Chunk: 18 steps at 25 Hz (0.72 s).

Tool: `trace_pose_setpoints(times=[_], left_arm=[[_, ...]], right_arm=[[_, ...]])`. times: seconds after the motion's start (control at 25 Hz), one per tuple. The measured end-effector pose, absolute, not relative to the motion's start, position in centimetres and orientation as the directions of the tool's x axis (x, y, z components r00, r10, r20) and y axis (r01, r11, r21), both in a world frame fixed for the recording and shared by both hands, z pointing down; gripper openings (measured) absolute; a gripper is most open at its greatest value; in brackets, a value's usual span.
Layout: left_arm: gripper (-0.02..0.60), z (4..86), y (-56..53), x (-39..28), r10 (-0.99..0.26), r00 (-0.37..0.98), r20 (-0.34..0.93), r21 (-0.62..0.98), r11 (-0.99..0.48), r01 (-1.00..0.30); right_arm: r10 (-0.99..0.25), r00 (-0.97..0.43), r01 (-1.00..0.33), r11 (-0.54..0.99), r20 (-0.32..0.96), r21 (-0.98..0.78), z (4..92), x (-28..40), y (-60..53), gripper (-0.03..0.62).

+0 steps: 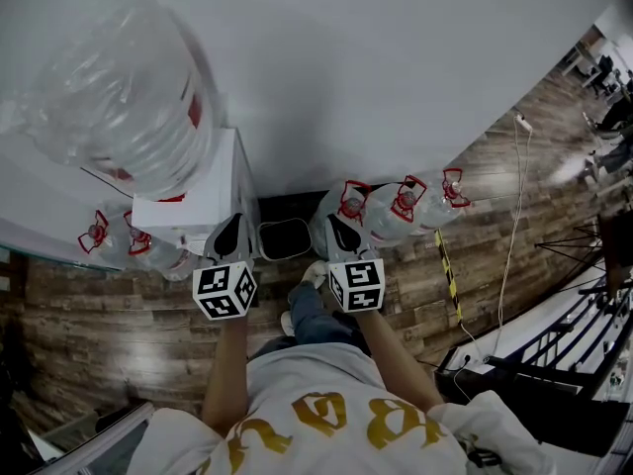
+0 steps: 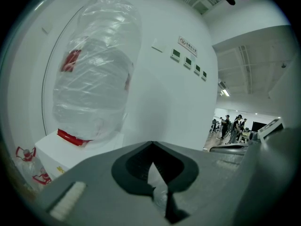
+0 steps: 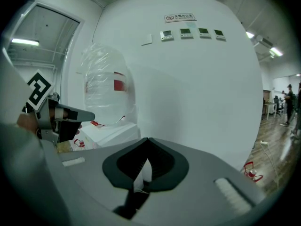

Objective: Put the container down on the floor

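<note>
The container is a big clear water jug (image 1: 129, 97) wrapped in plastic film, standing upside down on a white dispenser (image 1: 203, 201) against the wall. It fills the left of the left gripper view, jug (image 2: 94, 79), and shows left of centre in the right gripper view, jug (image 3: 106, 88). My left gripper (image 1: 231, 228) hovers in front of the dispenser, jaws together and empty, short of the jug; its tips (image 2: 151, 144) meet. My right gripper (image 1: 341, 228) is level with it to the right, also shut on nothing, tips (image 3: 148, 140) closed. The left gripper (image 3: 56, 119) appears at the right gripper view's left edge.
Several full jugs with red handles stand on the wooden floor right of the dispenser (image 1: 396, 206) and left of it (image 1: 119, 240). A black bin (image 1: 284, 237) sits between them at the wall. A white cable (image 1: 514, 226) and striped tape (image 1: 447, 270) run across the floor at right.
</note>
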<state>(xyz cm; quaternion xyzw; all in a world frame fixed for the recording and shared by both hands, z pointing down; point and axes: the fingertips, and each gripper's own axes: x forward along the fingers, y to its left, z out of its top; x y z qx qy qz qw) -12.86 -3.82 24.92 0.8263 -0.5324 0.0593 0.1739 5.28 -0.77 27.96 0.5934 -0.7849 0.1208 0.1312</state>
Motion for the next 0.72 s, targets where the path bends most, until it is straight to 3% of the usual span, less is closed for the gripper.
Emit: trace_pose_setpoints(times=[0.72], left_arm=[[0.002,26.1,-3.8,-12.9,-0.863,0.4,0.308,0.233,-0.34,-0.911]], right_arm=[[-0.887,-0.281,-0.958,0.285,0.367,-0.044,28.9,5.5,-0.6,0.025]])
